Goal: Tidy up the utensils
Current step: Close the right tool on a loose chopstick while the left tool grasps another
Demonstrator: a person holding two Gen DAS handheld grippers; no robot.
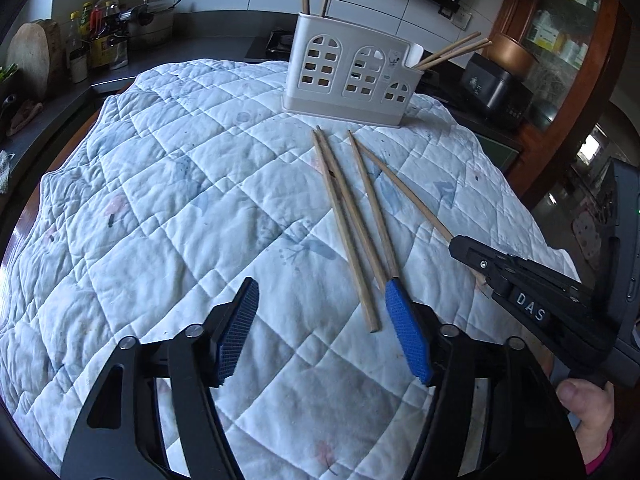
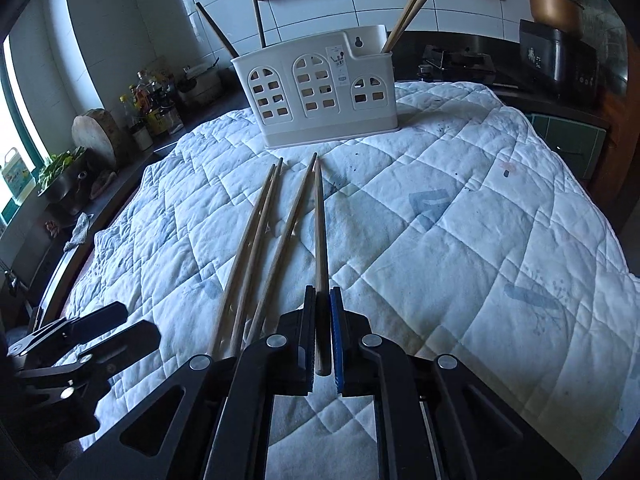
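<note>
We see our right gripper (image 2: 322, 300) clamping one slender wooden chopstick (image 2: 320, 224); left gripper (image 1: 320, 296) spread, empty, above quilted cloth (image 1: 160, 200).

The chopsticks (image 2: 288, 224) ahead of the right tool (image 2: 322, 300) are pale, matt bare wood, and the one clamped between its pads has the same dry grain. Under them lies a quilted cloth (image 1: 160, 200), soft, stitched in squares, faintly printed and spotted, while the utensil holder (image 2: 316, 92) beyond is smooth, matt cream plastic. Both the right tool and the left tool (image 1: 320, 292) are matt black plastic with bright metal pins and blue ribbed pads (image 1: 404, 320).
</note>
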